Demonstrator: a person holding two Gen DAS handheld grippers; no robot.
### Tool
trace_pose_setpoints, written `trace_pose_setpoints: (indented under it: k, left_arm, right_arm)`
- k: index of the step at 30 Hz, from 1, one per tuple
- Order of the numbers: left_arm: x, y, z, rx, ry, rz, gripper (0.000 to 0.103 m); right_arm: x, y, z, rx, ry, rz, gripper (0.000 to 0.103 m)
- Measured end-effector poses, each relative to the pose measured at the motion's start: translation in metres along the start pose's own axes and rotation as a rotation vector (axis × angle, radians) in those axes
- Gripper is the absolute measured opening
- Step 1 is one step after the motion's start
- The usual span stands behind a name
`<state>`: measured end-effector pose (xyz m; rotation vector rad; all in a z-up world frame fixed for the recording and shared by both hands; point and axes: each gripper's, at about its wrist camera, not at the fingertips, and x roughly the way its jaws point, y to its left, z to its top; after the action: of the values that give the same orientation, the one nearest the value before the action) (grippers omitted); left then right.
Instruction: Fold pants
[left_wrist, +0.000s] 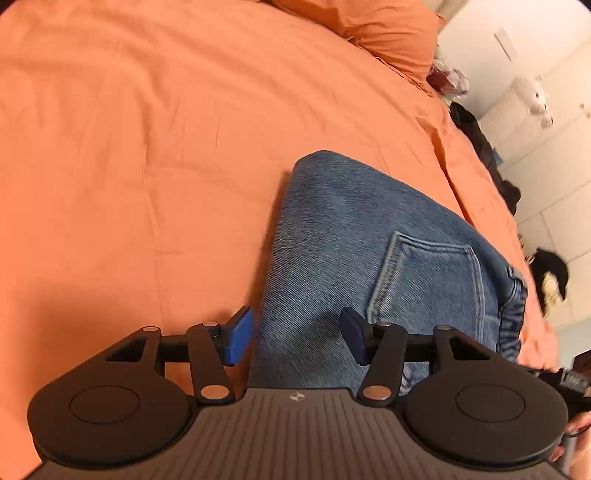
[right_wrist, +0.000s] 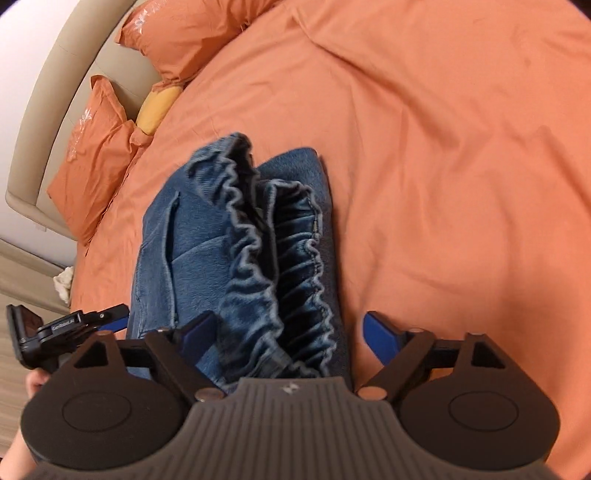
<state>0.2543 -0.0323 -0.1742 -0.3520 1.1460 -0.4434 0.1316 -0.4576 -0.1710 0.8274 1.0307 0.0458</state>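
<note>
Orange bedding (left_wrist: 147, 147) is filling both views, with orange pillows (right_wrist: 173, 40) being seen toward the headboard (right_wrist: 44, 110) and a folded bundle of blue denim pants (left_wrist: 351, 240) lying on the sheet. From the left wrist view, the left gripper (left_wrist: 297, 334) is being held wide open and is gripping nothing; its blue pads (left_wrist: 240, 336) are sitting either side of the bundle's near edge, one over bare sheet, the other over denim beside the back pocket (left_wrist: 428, 273). From the right wrist view, the right gripper (right_wrist: 290, 338) is likewise being held spread apart and empty, with the gathered elastic waistband (right_wrist: 280, 251) running straight out between its fingers. The bundle's long axis is being read as lying roughly along the right gripper's line of sight, waistband end nearest, so that end is judged to fall to the right gripper, while the smooth pocket side falls to the left. The fold is being judged well advanced, the pants already compact. What the coming move is turning on is whether the puffy waistband edge, standing up a little and loosely layered, is being caught through all its layers; a shallow bite is being judged likely to lift only the top ruffle. Whether either pad is touching cloth cannot be told.
</note>
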Motion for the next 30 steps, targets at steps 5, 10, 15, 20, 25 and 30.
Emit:
trace_pose_setpoints:
  k: [5,10,15,20,25,30]
  left_arm:
    - [0.016,0.023,0.002,-0.057,0.028,-0.092,0.073]
    - [0.024,0.043,0.004,-0.122,0.043,-0.191,0.078]
    - [0.028,0.043,0.001,-0.175,0.029,-0.252,0.058]
    - [0.014,0.024,-0.003,-0.111,-0.013,-0.203,0.034]
    - [-0.007,0.007,-0.002,-0.073,-0.031,-0.173,0.026]
    - [-0.049,-0.001,0.000,-0.010,-0.066,-0.159,0.024]
  right_arm:
    - [0.022,-0.020,0.007,0.085,0.046,0.107,0.076]
    - [0.029,-0.025,0.010,0.079,0.054,0.139,0.072]
    - [0.026,-0.024,0.008,0.071,0.042,0.127,0.065]
    - [0.014,-0.005,0.001,0.023,0.004,0.082,0.052]
    - [-0.004,0.019,-0.004,-0.023,-0.043,0.050,0.038]
    - [-0.024,0.054,-0.010,-0.075,-0.066,0.083,0.035]
